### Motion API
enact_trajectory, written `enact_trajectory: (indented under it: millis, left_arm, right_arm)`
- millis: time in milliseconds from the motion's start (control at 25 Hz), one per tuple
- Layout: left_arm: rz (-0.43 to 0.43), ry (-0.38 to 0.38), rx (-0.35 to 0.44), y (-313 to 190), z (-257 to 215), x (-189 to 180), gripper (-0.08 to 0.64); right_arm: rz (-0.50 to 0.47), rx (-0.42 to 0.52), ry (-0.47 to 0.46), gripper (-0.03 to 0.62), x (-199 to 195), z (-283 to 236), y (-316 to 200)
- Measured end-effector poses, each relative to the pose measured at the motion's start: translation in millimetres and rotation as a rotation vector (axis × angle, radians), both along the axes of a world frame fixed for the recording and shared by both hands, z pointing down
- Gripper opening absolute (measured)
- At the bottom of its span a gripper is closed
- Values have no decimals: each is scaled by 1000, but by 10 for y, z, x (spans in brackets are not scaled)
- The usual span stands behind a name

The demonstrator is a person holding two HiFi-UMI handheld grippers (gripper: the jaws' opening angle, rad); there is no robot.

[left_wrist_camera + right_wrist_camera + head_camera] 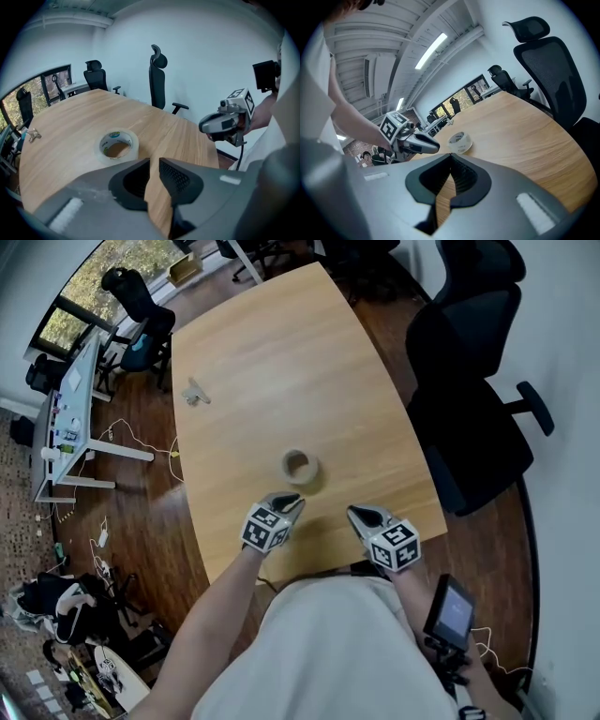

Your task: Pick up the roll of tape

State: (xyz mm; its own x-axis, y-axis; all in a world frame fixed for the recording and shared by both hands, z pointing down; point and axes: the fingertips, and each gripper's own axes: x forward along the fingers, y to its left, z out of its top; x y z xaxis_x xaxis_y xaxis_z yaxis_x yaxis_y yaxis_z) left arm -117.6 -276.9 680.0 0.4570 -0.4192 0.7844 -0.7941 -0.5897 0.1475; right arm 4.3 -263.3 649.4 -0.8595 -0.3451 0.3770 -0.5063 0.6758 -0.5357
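Roll of clear packing tape point(300, 467) is lying flat on the light wooden oval counter point(281, 352), hole straight up. So the core's axis is vertical, and it's a plain ring with no real long side pointing anywhere. It sits near the person's end of the counter, roughly centred between the two edges.

Left gripper point(292, 501) is just short of the roll on the near side, not touching it. Its own view has the fingers point(178, 178) a narrow slit apart, with only bare wood showing through the gap and the tape point(118, 146) lying beyond the tips. Right gripper point(358, 514) hangs back a bit further and off to the right. Its fingers point(461, 176) are closed tip to tip on nothing.

What each view adds: the head view is the only one giving the full counter outline, plus a small pale object point(195, 393) far off towards the left edge. The left gripper view shows green print on the roll's inner cardboard core, which you can't make out from above. The right gripper view catches the left gripper point(433, 146) side-on next to the tape point(460, 141), and a black mesh office chair point(548, 65).
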Motion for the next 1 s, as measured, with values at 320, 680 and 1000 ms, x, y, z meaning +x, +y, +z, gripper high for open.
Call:
enact_trajectory:
  millis: [320, 680, 1000]
  left_arm:
    - [333, -278, -22, -256, 252, -138, 170]
    - [799, -576, -23, -379, 538, -468, 198]
    - [1253, -803, -75, -322, 860, -582, 173]
  right_arm:
    - [19, -29, 15, 6, -48, 42, 163]
    - [50, -69, 18, 8, -165, 24, 441]
    - [72, -87, 26, 7, -124, 72, 482]
